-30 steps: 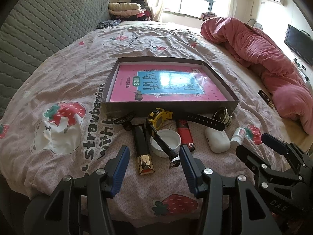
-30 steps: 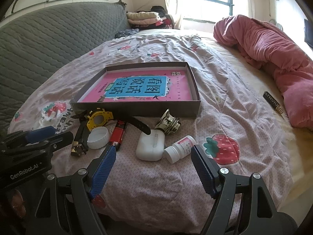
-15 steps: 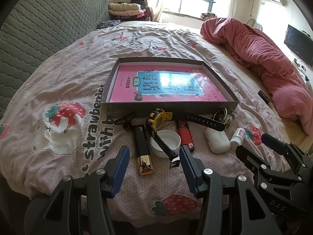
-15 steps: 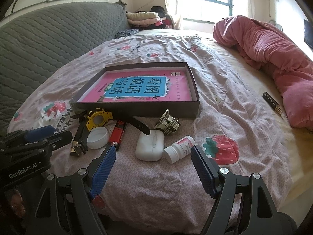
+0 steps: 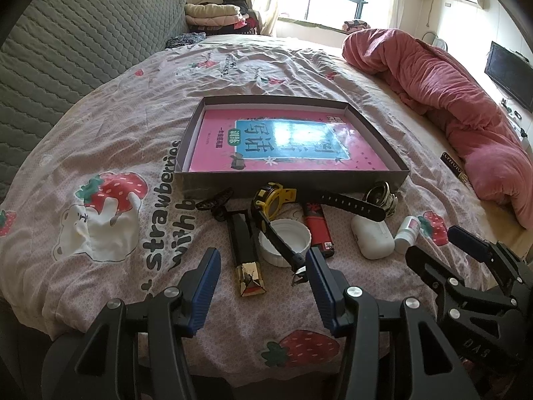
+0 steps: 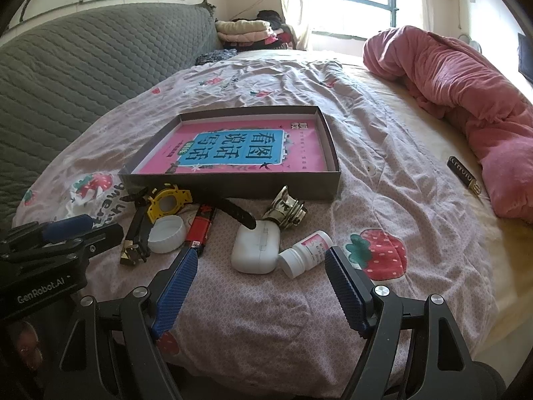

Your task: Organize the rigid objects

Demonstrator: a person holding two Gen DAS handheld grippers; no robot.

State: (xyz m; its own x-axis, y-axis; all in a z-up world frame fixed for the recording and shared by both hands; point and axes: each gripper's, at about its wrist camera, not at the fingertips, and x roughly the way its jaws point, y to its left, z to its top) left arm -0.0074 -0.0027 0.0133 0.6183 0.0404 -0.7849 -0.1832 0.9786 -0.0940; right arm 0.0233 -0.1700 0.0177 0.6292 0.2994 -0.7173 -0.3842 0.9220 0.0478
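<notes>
Both my grippers empty: left gripper (image 5: 263,275) and right gripper (image 6: 261,278) spread wide, hovering short of clutter. Small items lie in row on bedsheet (image 6: 383,153) just before box (image 5: 293,183), nothing loaded yet. Left lines up w/ gold-capped tube (image 5: 245,250), right w/ white case (image 6: 256,246) and pill bottle (image 6: 304,253). Likely pre-grasp.

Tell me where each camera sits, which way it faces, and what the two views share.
Left wrist: on the left gripper, facing across the bed at the watch; its open fingers and the right gripper show.
Right wrist: on the right gripper, facing the earbud case; the left gripper shows.
Shared: the box, the clutter.
</notes>
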